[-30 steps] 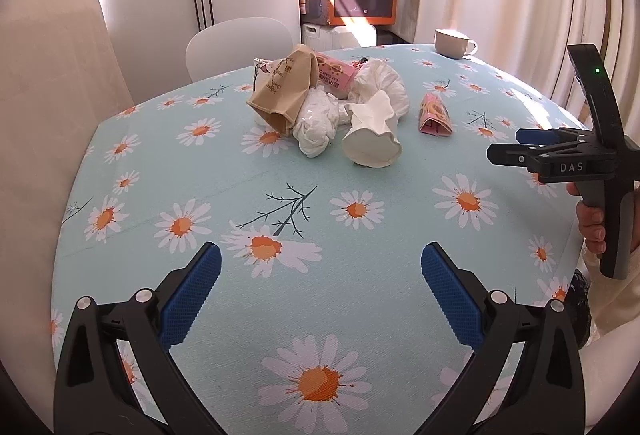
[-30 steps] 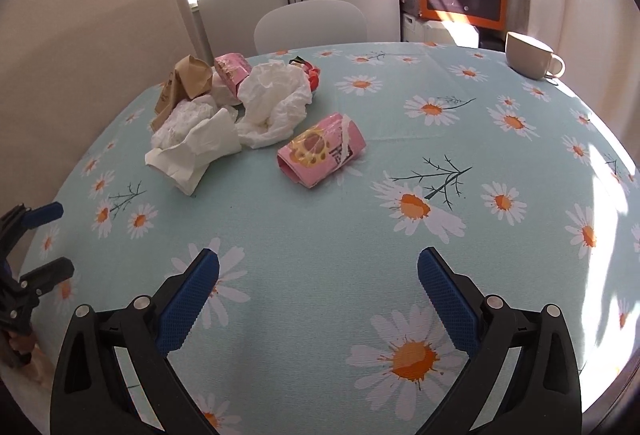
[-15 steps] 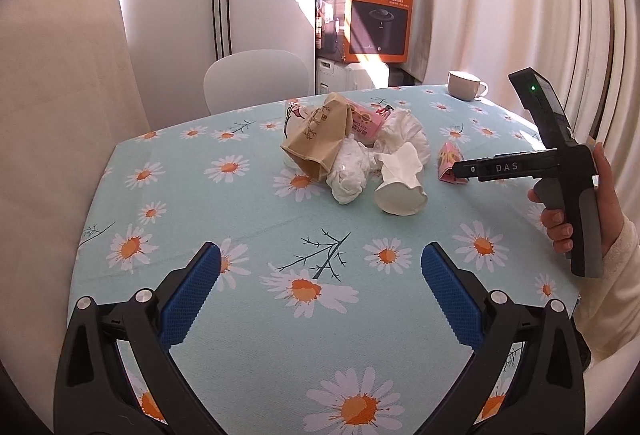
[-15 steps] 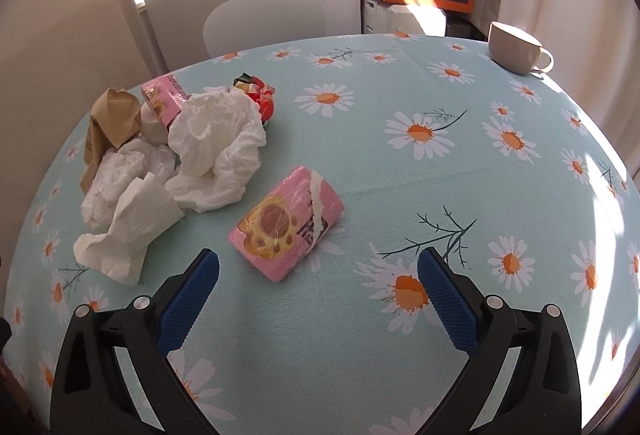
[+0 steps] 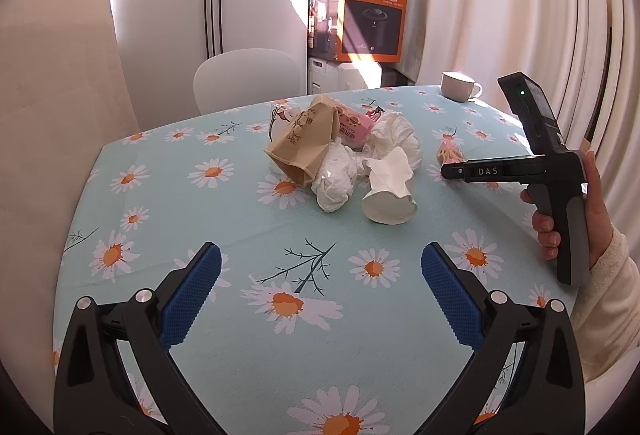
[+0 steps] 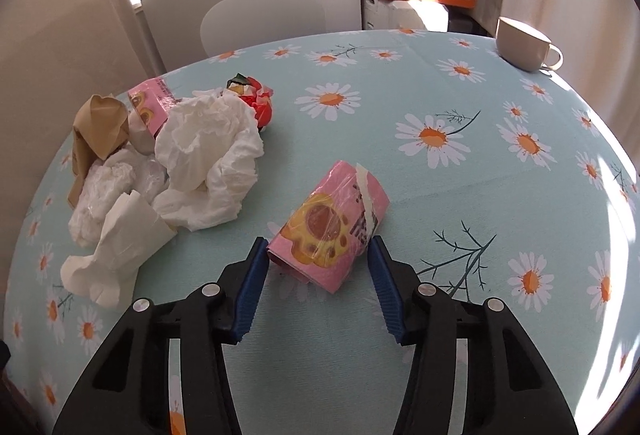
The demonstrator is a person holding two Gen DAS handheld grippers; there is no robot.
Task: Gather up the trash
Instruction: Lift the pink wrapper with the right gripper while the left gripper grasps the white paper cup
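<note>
Pink wrapper, lying alone on bench beside tissue pile: right gripper just narrowed around its near end, pads flanking, contact uncertain; squeeze evenly before lifting; left gripper wide, empty.

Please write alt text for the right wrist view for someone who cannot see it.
The right gripper, whose jaws have just been closing, brackets a pink snack wrapper lying on a daisy-print tablecloth. Crumpled tissues and a brown paper bag are piled to the left; a mug stands far right.
</note>
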